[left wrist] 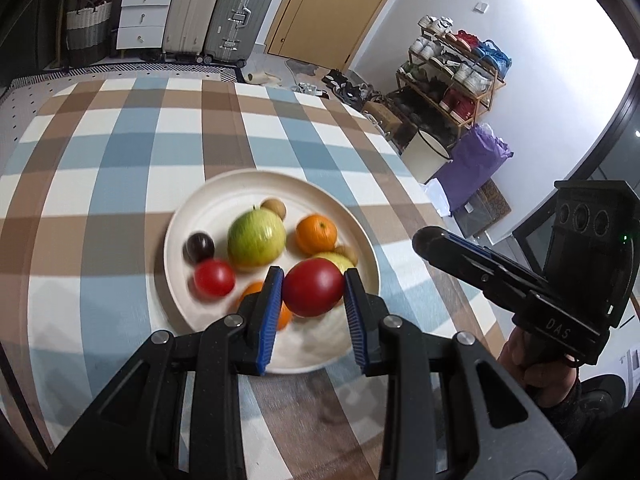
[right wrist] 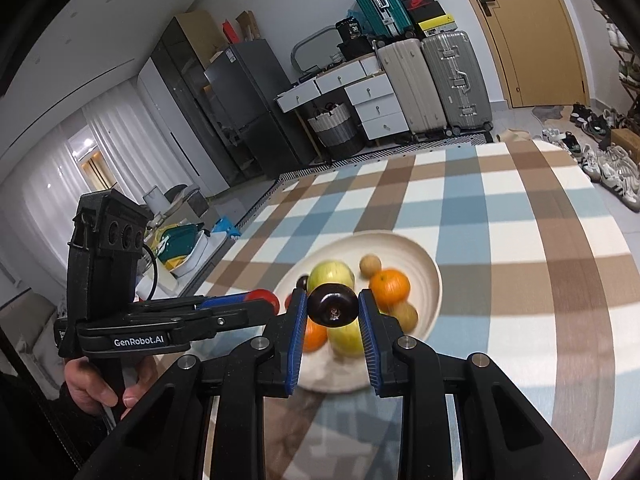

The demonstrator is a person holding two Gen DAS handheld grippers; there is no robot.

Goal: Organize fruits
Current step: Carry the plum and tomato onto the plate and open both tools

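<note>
My left tongs point(left wrist: 313, 288) are clamped on a red tomato point(left wrist: 313, 287); my right tongs point(right wrist: 333, 307) grip a dark plum point(right wrist: 333, 306). Both hang above the white plate point(left wrist: 208, 200) of fruit on the table point(left wrist: 120, 160).

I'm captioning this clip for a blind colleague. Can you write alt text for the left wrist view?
The left gripper is shut on a red tomato just above a white plate of fruit on a checked tablecloth. On the plate lie a green apple, an orange, a dark plum and a smaller tomato; the right gripper is at the right edge.
</note>
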